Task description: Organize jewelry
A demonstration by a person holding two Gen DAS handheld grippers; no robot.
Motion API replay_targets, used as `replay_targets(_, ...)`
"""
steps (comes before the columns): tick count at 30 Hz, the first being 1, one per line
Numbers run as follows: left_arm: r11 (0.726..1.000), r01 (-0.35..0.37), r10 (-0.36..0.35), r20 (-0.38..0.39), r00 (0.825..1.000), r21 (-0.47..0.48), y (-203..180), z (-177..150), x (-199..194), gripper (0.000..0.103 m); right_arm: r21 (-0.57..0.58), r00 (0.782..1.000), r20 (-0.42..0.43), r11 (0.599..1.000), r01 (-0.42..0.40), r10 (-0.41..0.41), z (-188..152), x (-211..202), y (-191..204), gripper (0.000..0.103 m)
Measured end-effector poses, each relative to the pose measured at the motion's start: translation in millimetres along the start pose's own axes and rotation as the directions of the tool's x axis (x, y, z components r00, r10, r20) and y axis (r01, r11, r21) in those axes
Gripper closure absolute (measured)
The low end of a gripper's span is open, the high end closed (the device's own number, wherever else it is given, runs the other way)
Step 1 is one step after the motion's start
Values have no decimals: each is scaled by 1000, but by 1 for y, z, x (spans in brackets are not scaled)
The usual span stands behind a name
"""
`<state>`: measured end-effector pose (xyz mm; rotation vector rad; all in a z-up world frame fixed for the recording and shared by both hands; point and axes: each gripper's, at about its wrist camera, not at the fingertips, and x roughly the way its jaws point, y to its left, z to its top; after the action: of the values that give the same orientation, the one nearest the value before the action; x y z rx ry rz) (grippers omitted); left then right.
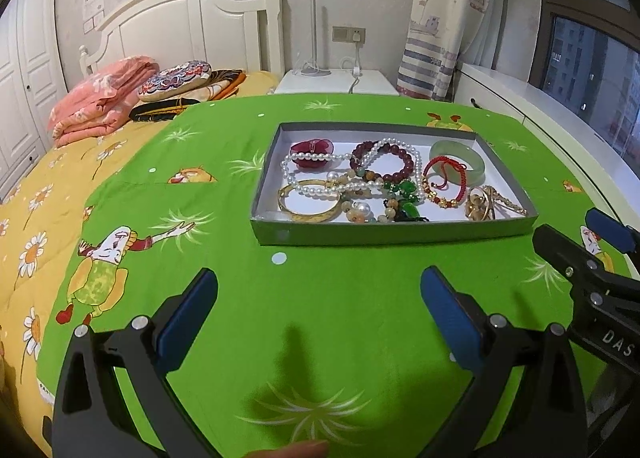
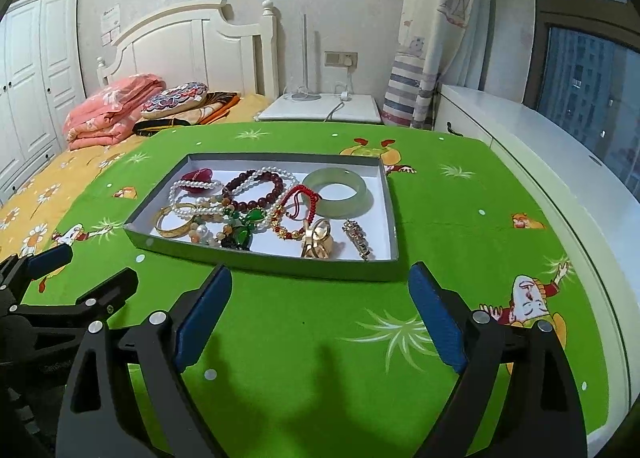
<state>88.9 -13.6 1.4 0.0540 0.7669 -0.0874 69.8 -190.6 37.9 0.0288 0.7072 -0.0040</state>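
Bedroom. Green cartoon-print cloth [image 1: 320, 298] covers the work surface, w/ a bed [image 1: 60, 185] in yellow daisy bedding alongside, white headboard [image 1: 192, 25], white nightstand [image 1: 336, 81], sailboat curtain [image 1: 452, 17], dark window [image 1: 592, 57] on the right.

Jewelry sits in one shallow grey tray [image 1: 392, 232] w/ white floor, mid-cloth, just ahead of both tongs.

Count in tray: 1 pearl necklace [image 1: 316, 157], 1 dark-red bead bracelet [image 1: 394, 159], 1 gold bangle [image 1: 310, 203], 1 pale-green jade bangle [image 2: 338, 190], 1 red cord bracelet [image 1: 444, 173], 1 red hair clip [image 1: 310, 147], 1 green-stone bead strand [image 2: 240, 223] (tangled, so approx.), 1 gold watch [image 2: 318, 242], 1 ornate metal pin [image 2: 358, 244].

Left gripper [image 1: 318, 294]: jaws wide apart, nothing between. Right gripper [image 2: 320, 298]: same, spread wide, empty.

Writing: "DAS" on the right gripper's body, rest cut off.
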Motion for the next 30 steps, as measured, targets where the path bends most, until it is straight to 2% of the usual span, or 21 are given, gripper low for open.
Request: replay_targets(30,1000,-11,11,12,1000,0,3,1,-7,5,-2,1000,14,1000,-13,13,0,-8,3,19)
